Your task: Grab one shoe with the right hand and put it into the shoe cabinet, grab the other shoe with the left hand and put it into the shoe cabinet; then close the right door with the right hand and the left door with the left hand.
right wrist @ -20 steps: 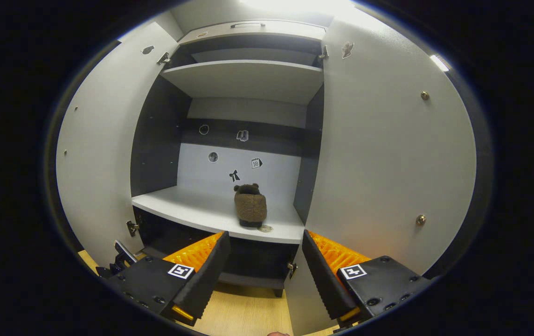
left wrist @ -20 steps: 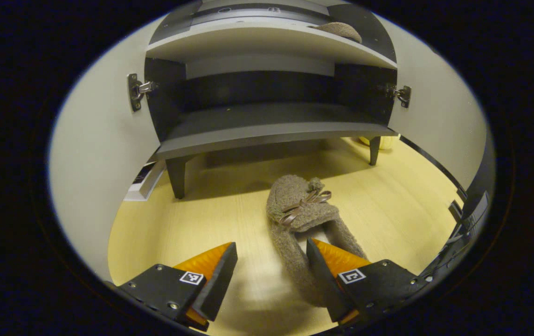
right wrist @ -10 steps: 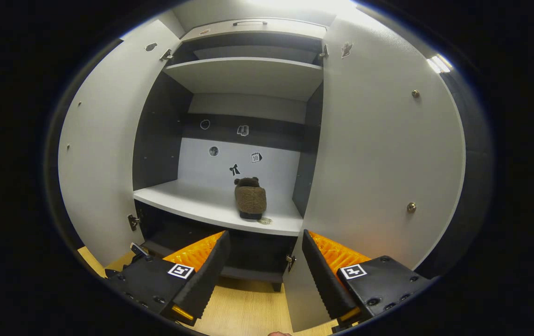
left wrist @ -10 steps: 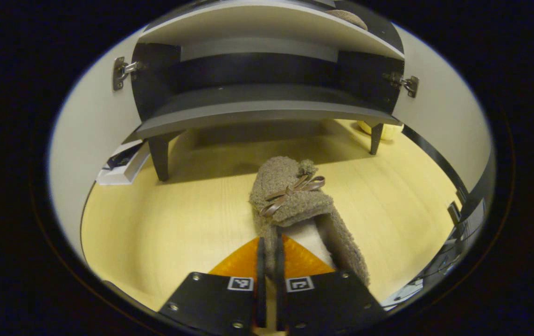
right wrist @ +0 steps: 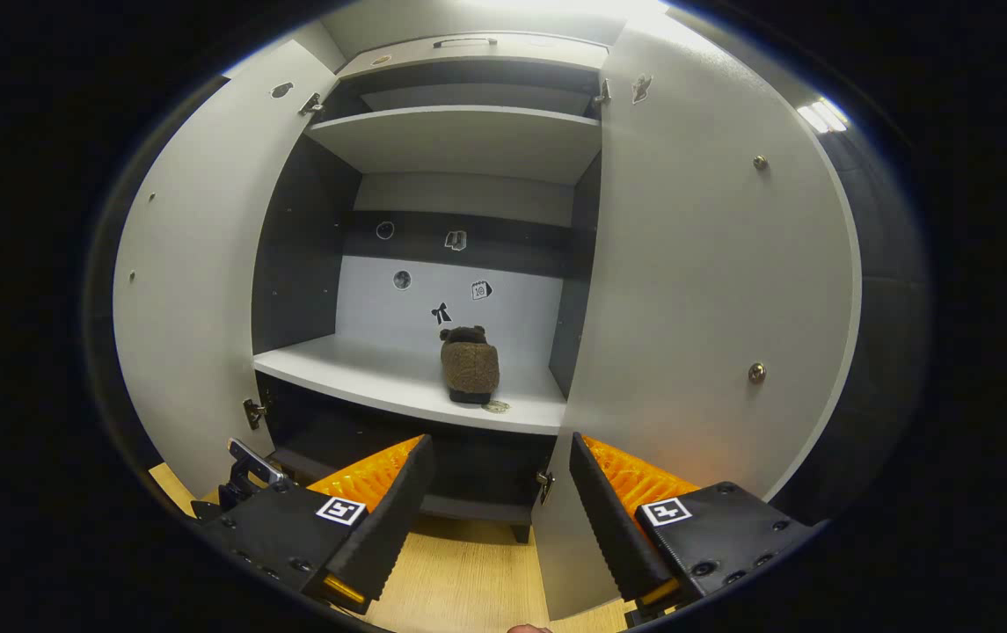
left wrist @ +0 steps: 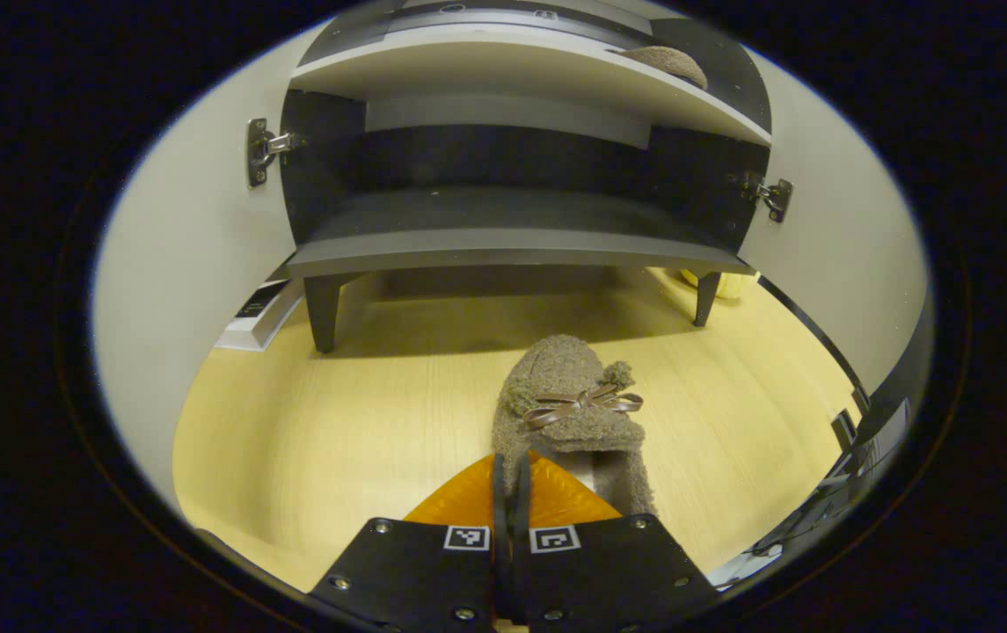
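Left gripper clamped on a fuzzy slipper's side wall, above the wooden floor.
Right gripper gapes, empty; second slipper sits on the open shoe cabinet's middle shelf.

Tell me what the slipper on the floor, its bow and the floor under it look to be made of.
Slipper: fuzzy brown fleece or boucle-like fabric, judging by its nubby matte pile; the left gripper is shut on its side wall. Bow: thin brown strips with a slight sheen, likely leather or faux leather. Floor: pale yellow wood-look boards, smooth with fine grain lines; possibly laminate.
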`<control>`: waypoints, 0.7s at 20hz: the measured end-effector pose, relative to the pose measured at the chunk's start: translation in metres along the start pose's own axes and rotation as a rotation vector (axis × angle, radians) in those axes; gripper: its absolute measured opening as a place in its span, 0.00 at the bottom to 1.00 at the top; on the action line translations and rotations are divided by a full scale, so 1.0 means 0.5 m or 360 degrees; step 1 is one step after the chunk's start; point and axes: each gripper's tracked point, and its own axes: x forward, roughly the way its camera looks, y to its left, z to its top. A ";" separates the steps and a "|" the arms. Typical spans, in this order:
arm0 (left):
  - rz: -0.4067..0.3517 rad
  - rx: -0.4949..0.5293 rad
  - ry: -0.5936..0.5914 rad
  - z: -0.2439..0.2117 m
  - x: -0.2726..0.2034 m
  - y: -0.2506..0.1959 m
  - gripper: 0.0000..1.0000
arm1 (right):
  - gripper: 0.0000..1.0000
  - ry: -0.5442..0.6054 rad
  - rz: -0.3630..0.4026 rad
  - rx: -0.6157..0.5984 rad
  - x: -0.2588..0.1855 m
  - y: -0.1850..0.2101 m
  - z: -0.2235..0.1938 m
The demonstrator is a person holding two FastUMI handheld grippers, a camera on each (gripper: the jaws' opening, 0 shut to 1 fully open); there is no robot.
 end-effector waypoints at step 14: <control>-0.0007 -0.0024 -0.0495 0.244 -0.152 -0.013 0.02 | 0.98 -0.0008 0.0095 0.0064 -0.025 0.004 -0.010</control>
